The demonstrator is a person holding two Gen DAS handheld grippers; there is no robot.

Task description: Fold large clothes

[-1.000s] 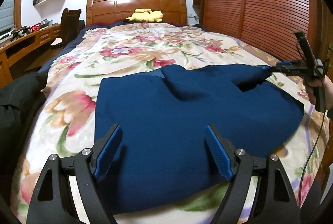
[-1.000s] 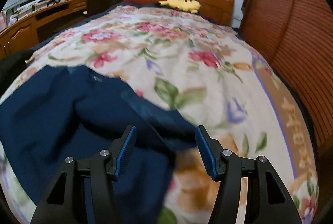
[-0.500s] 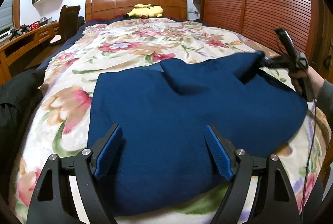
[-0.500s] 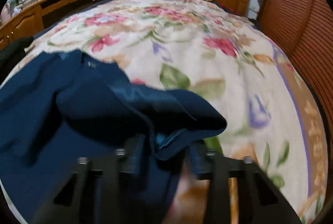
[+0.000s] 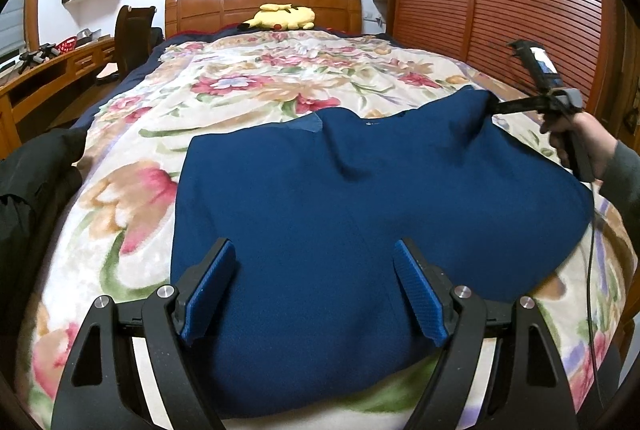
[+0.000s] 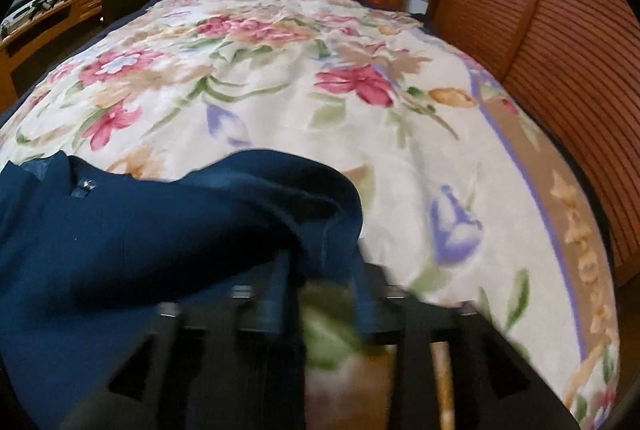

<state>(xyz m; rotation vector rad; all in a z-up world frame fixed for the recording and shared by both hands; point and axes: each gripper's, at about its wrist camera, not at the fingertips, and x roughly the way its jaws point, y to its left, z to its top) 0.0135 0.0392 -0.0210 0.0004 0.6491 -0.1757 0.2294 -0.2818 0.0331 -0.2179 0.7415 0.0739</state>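
Navy-blue woven garment point(image 5: 360, 230) lies flat on floral bedspread point(image 5: 248, 90), under the left hand-held gripper point(image 5: 316, 288), jaws wide, empty. Right hand-held gripper point(image 5: 494, 106) pinches its far corner, lifted. Likely the first fold; next, carry that corner across toward the left gripper.

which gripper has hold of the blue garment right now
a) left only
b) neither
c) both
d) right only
d: the right gripper is pinched on a raised corner of the blue garment, while the left gripper hangs open above the cloth, gripping nothing.
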